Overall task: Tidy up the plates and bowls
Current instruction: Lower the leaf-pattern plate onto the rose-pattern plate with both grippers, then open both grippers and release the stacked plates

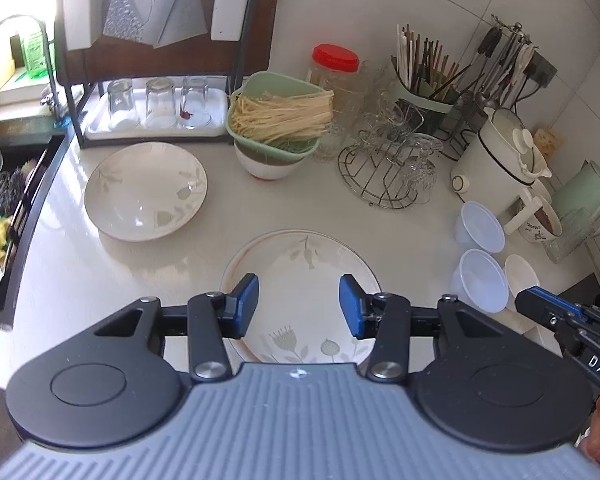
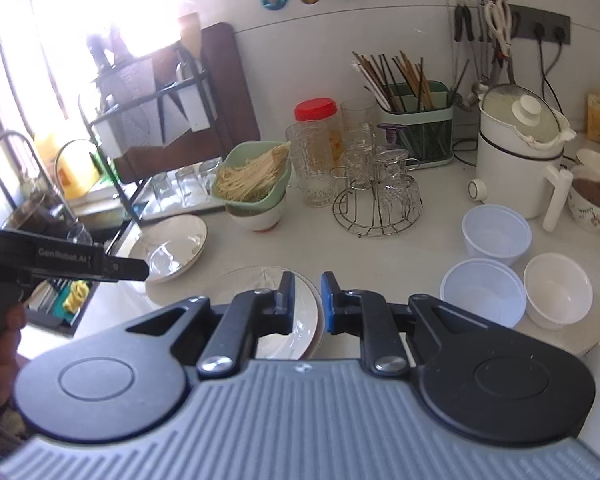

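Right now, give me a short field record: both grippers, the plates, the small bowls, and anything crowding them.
left gripper: open, empty, above the near plate
right gripper: fingers narrowly apart, nothing between them, at the near plate's right rim
far plate: flat on the counter, beside the sink, apart from the near plate
small bowls: three, upright, clustered right of the near plate
crowding: wire glass rack and green noodle basket behind the plates
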`<state>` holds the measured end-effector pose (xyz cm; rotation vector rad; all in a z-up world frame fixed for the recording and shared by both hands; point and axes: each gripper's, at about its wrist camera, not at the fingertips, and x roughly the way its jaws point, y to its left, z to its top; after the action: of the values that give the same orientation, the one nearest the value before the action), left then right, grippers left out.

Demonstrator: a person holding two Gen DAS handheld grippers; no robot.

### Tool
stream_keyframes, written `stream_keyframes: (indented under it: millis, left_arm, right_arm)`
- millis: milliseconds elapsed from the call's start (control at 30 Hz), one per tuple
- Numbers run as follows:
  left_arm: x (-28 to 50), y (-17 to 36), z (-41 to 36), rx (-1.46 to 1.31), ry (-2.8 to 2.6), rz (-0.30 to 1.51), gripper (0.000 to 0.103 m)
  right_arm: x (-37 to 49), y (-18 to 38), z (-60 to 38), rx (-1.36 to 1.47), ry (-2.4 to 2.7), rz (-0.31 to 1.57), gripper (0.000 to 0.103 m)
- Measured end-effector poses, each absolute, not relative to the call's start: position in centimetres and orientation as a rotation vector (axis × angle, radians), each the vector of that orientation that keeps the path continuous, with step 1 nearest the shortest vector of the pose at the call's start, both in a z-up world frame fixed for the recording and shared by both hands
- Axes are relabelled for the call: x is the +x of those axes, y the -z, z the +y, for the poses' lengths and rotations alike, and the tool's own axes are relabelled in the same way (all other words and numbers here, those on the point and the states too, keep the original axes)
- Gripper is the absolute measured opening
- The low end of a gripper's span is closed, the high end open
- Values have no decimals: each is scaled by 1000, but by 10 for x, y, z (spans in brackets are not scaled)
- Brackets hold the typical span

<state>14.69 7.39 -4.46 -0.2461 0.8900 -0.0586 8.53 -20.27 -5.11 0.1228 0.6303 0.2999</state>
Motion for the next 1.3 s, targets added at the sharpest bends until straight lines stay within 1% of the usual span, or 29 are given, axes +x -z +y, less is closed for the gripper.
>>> stream_keyframes:
  millis: [333,567,1033,1133,1167,1200,1233,1267,1300]
  left_arm:
    - [142,52,59,-282,6,905,51]
    - [142,52,71,-306,-50,917,52]
    - [184,62,113,-286,3,939,63]
    - [191,60,129,-295,-16,916,66]
    - [193,59,135,-300,-22,911,67]
    - [197,58,142,-304,-26,906,68]
    - [200,58,148,-303,-31,902,68]
    - [203,58,153,-298,-36,900,70]
    - [206,58,159,-293,-43,900,72]
  right_arm:
    - [88,60,-212,85,-360,655,18]
    - [93,64,-211,88,-405,671,18]
    - [119,59,-170,78,-366,662,18]
    - [128,58,-160,84,-352,660,22]
    - [131,58,-156,85,-346,660,28]
    - [133,59,-152,84,-340,657,39]
    - [135,58,-148,82,-329,651,46]
    - [137,58,-144,80,-319,644,63]
    - [138,58,-140,80,-311,638,76]
